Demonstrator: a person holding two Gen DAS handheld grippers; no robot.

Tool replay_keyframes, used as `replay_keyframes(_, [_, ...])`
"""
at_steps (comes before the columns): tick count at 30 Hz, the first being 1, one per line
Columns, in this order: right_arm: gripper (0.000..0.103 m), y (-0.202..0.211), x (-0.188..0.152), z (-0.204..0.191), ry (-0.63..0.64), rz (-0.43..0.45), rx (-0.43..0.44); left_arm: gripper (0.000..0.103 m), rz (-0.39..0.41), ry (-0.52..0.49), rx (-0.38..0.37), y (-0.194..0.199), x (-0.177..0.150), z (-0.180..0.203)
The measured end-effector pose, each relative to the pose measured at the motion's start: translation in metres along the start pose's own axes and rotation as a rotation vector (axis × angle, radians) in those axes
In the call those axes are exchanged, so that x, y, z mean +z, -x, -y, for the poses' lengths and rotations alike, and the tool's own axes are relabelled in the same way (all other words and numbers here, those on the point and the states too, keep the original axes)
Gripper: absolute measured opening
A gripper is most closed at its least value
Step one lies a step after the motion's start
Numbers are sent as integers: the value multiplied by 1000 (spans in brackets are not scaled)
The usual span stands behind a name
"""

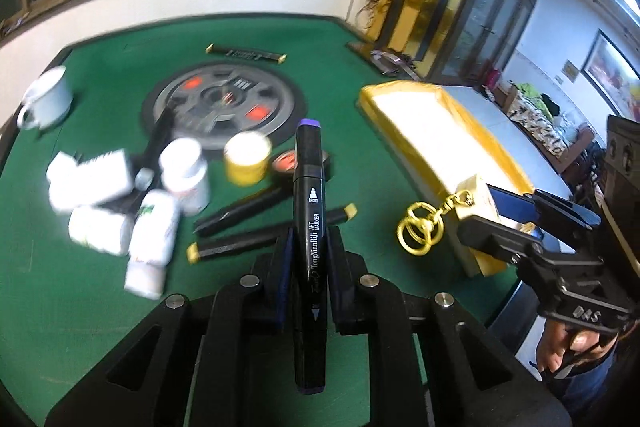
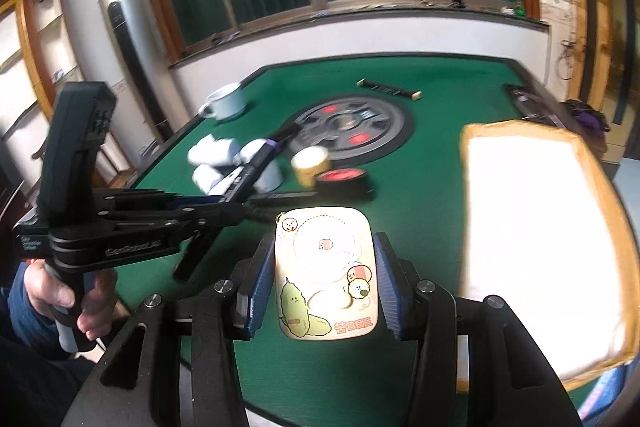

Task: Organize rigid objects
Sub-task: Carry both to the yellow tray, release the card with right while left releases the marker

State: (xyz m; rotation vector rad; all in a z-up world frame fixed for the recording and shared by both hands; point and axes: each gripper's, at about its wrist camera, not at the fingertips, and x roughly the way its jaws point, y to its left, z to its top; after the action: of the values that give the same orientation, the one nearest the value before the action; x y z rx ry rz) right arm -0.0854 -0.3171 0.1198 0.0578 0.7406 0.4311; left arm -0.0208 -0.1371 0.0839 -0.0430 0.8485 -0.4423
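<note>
The left gripper (image 1: 307, 247) is clamped on a black, purple-capped art marker (image 1: 307, 187) above the green felt table (image 1: 380, 187). The right gripper (image 2: 325, 279) squeezes a cream, cartoon-printed case (image 2: 325, 267), probably plastic.

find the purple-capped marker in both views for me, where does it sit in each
Left wrist view: the purple-capped marker stands at centre, clamped in the left tool, purple cap pointing away.
Right wrist view: the same marker sits left of centre, sticking out of the left tool toward the white bottles.
Shared landmark: the yellow canister beside the grey disc in the green table.
</note>
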Motion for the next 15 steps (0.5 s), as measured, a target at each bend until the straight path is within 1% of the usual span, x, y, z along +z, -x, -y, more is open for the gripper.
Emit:
replay_keyframes(8, [43,36,14,51,-109,50,-103,13,-3,-67,-50,-18,28,47])
replay_keyframes(15, [43,56,23,83,-161,79,-144,13,-18,-93,-90,-38,46,83])
